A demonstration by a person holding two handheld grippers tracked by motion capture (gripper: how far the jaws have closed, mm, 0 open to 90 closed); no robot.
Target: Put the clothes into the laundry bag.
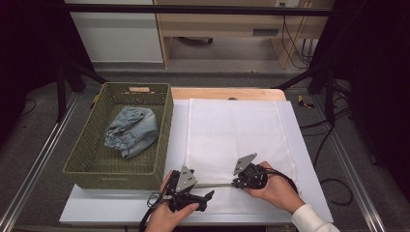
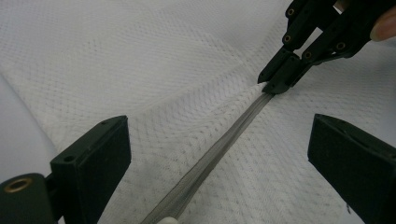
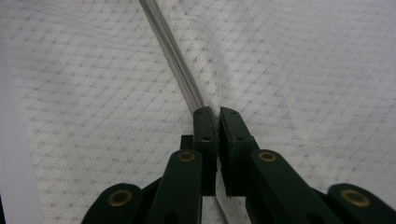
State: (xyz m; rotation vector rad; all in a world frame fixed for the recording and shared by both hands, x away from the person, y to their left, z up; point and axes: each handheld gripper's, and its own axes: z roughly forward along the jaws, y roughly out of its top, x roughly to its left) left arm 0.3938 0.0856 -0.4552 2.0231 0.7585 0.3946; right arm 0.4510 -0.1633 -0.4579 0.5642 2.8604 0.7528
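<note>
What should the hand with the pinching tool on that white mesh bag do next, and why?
Probably pull the right gripper slowly along the zipper, away from the left gripper. Its jaws are shut on the zipper where the mesh bag puckers, likely at the slider. The left gripper's jaws stand open astride the zipper, so closing them first to hold the bag steady might help.

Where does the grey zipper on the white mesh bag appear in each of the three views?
High view: the zipper lies low, a thin grey line between the left claw and right claw.
Left gripper view: it runs from bottom centre up to the right claw, which pinches it.
Right gripper view: it comes down from top centre into the shut right claw.
Shared landmark: the white mesh bag.
</note>
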